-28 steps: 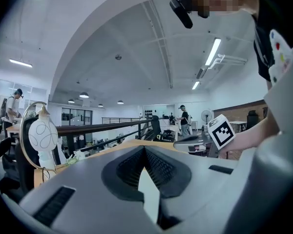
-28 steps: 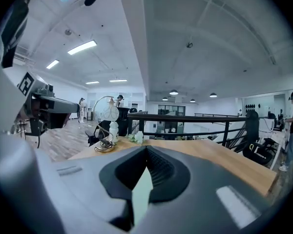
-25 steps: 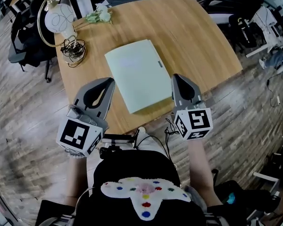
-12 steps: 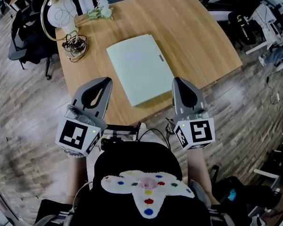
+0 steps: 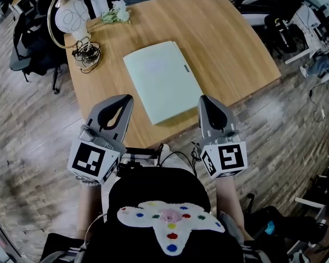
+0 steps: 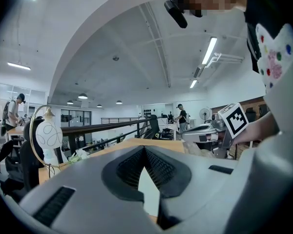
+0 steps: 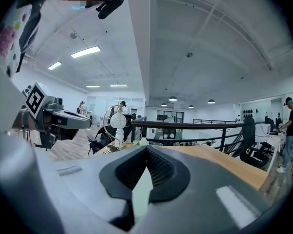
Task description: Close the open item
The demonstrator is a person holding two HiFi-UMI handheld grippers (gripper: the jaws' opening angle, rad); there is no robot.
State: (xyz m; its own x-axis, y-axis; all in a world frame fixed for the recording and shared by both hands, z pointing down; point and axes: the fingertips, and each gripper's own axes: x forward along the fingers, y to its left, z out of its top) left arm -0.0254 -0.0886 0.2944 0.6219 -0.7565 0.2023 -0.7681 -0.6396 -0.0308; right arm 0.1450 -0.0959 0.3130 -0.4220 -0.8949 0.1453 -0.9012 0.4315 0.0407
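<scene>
At frame centre the pale green case (image 5: 162,81) lies flat on the surface (image 5: 230,43), seemingly already closed; left tool (image 5: 125,98) and right tool (image 5: 204,99) hover just below, jaws together, empty, so only withdrawal seems left

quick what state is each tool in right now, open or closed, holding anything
Left tool: closed, holding nothing.
Right tool: closed, holding nothing.

floor: grey wood planks (image 5: 33,141) | table (image 5: 230,43): light wood | chair (image 5: 23,47): black, beside table | ceiling (image 6: 132,48): white, strip lights (image 6: 208,51)
</scene>
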